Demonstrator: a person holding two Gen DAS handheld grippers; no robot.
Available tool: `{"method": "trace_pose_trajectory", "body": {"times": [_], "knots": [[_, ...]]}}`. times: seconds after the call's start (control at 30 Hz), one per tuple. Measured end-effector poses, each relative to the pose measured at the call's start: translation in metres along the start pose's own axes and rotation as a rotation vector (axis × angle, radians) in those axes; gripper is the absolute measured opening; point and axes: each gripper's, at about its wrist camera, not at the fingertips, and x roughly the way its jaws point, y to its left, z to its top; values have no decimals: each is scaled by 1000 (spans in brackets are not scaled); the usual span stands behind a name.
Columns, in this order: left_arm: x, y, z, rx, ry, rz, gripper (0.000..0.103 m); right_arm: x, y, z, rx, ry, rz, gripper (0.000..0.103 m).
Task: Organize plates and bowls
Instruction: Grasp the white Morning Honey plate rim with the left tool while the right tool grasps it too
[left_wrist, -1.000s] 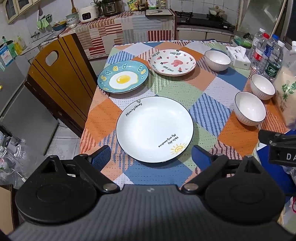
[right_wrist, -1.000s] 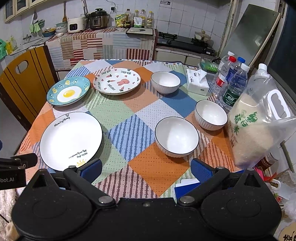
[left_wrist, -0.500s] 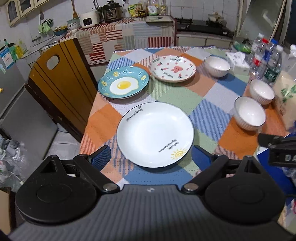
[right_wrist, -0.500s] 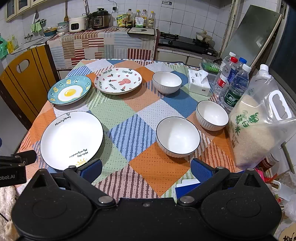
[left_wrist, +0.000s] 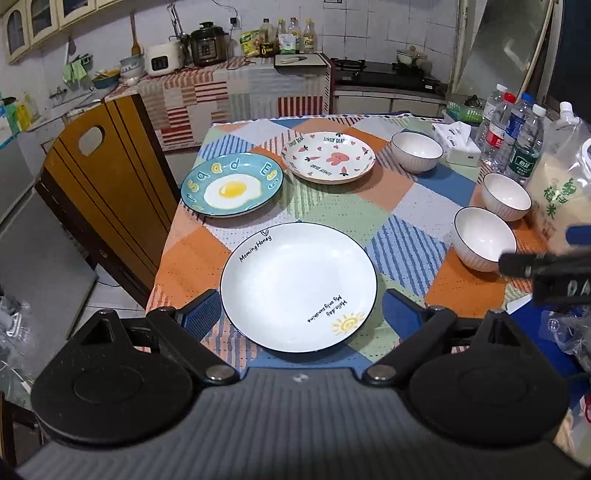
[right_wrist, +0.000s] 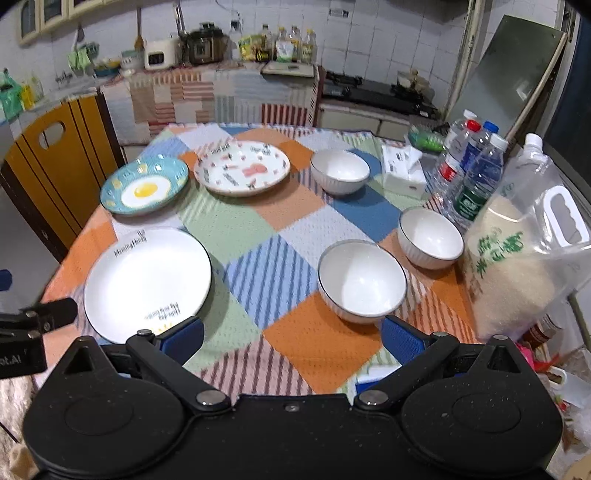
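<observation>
A large white plate (left_wrist: 298, 286) lies at the table's near left edge, and my left gripper (left_wrist: 299, 317) stands open with a finger on either side of its near rim. Behind it sit a blue fried-egg plate (left_wrist: 232, 190) and a pink-patterned plate (left_wrist: 328, 157). Three white bowls stand on the right: one far (right_wrist: 340, 171), one middle (right_wrist: 430, 236), one near (right_wrist: 362, 280). My right gripper (right_wrist: 291, 339) is open, low over the near table edge, its right finger just in front of the near bowl. Both grippers hold nothing.
A bag of rice (right_wrist: 517, 251), water bottles (right_wrist: 472, 173) and a tissue box (right_wrist: 402, 171) crowd the table's right side. A wooden chair (left_wrist: 99, 184) stands against the left edge. The patchwork tablecloth (right_wrist: 266, 229) is bare in the middle.
Both grippers have dropped lower and moved in toward the table. The left one's fingers now flank the white plate's near rim; the right one has come close to the near bowl.
</observation>
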Motion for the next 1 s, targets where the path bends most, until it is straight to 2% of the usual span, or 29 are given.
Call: {"method": "trace_pose_trajectory", "body": {"times": [0.1, 0.2, 0.3, 0.37, 0.43, 0.5, 0.63, 0.77, 0.93, 1.0], "knots": [[4, 17, 4, -16, 14, -30, 95, -2, -1, 6, -25, -76, 51, 103], [13, 36, 11, -25, 50, -6, 94, -5, 1, 13, -90, -171, 65, 103], [24, 51, 16, -19, 68, -13, 93, -6, 5, 17, -163, -272, 92, 103], [32, 58, 18, -1, 80, -35, 93, -3, 5, 17, -196, -339, 146, 103], [40, 60, 18, 27, 69, -22, 94, 7, 4, 19, -205, -359, 200, 103], [53, 60, 15, 57, 60, 6, 94, 24, 9, 22, -220, -298, 216, 103], [91, 66, 9, 91, 123, -3, 94, 65, 20, 16, -242, -178, 322, 102], [130, 69, 0, 140, 178, 26, 91, 117, 30, 0, -190, -31, 431, 93], [169, 77, -10, 153, 256, 42, 85, 168, 37, -16, -108, 76, 466, 84], [178, 82, -12, 136, 277, 26, 82, 182, 35, -19, -47, 105, 488, 76]]}}
